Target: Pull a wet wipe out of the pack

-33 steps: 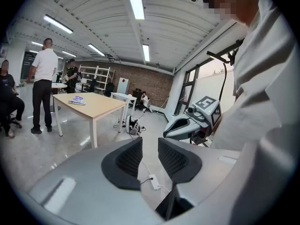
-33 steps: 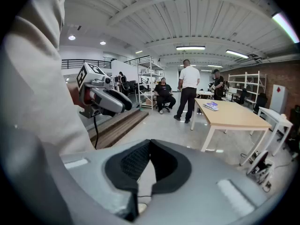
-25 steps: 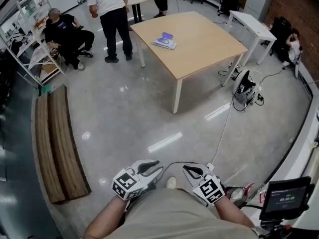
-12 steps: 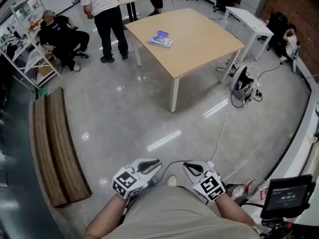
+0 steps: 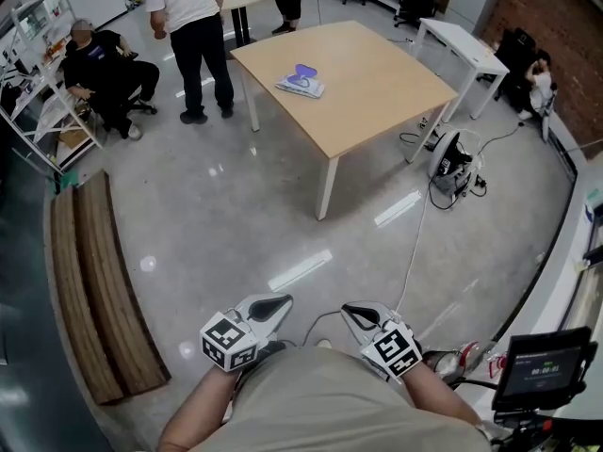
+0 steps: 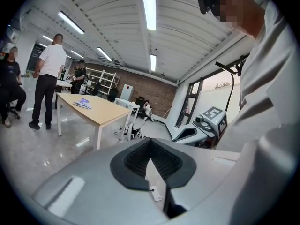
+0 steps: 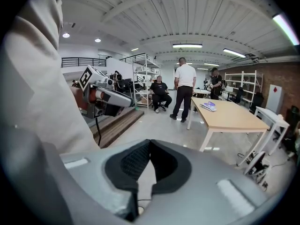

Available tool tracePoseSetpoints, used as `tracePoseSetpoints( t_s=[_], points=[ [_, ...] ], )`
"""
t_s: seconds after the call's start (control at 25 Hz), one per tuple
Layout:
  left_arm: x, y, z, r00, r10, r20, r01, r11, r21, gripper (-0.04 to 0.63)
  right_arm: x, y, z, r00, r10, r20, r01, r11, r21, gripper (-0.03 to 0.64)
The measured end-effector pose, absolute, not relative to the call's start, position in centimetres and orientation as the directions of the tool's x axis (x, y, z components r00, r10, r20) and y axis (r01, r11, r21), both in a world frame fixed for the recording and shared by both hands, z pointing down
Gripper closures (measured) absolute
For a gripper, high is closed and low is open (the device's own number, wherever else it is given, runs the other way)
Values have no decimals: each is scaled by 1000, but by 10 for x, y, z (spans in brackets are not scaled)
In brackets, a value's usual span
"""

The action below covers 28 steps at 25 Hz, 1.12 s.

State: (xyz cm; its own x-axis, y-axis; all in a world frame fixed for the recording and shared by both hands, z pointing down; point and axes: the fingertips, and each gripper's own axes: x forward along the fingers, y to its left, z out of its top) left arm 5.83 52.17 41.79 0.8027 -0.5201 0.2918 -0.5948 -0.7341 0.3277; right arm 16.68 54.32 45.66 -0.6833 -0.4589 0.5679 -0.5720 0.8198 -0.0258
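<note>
Left gripper [image 5: 279, 302] is hanging low by the person's body, its jaws having just been closing and now pressing together on nothing, while the right gripper [image 5: 350, 311] just beside it is also staying out of contact, tips meeting and empty. Far off, the wipe pack [image 5: 301, 80] is lying on the wooden table [image 5: 377, 92], toward its left side, well apart from both grippers. Bare floor [image 5: 236, 215] is stretching open between, with a wooden platform [image 5: 94, 290] running along the left and a white cable [image 5: 415, 243] trailing on the right.
</note>
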Motion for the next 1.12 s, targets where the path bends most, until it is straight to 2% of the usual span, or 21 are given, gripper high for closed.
tracePoseSetpoints(
  t_s=[0.32, 0.72, 1.12],
  points=[
    [-2, 490, 407, 786, -524, 327, -609, -747, 267, 591, 109, 518, 437, -668, -466, 580, -578, 816, -11, 614],
    [-85, 484, 417, 795, -494, 352, -590, -763, 264, 591, 24, 502, 444, -659, -479, 579, -600, 800, -21, 614],
    [-137, 466, 430, 811, -454, 368, -571, -752, 329, 591, -23, 482, 437, -625, -476, 618, -619, 785, -20, 614]
  ],
)
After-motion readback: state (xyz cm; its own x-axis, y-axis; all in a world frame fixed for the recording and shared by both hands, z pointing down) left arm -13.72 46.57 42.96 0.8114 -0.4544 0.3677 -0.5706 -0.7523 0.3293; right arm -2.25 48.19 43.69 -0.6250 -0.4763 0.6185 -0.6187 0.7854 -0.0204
